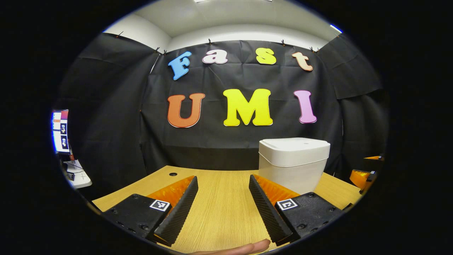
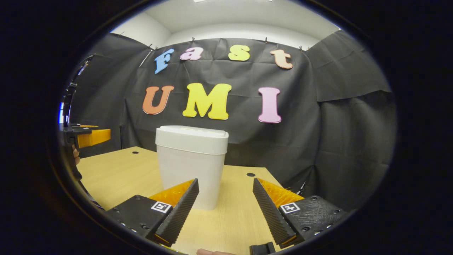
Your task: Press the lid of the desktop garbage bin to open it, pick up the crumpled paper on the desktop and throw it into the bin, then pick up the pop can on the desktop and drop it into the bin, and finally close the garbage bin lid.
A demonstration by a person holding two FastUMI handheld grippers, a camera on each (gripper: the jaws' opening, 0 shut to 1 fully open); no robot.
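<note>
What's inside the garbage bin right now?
Cannot tell. The garbage bin stands on the wooden table with its lid shut and its walls opaque, so the contents are hidden.

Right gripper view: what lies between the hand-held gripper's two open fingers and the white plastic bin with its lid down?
Nothing but bare light wooden desktop lies between the right hand-held gripper and the white plastic bin, as the right gripper view shows.

Bright overhead light, sharp focus — edges bow with fisheye distortion.
</note>
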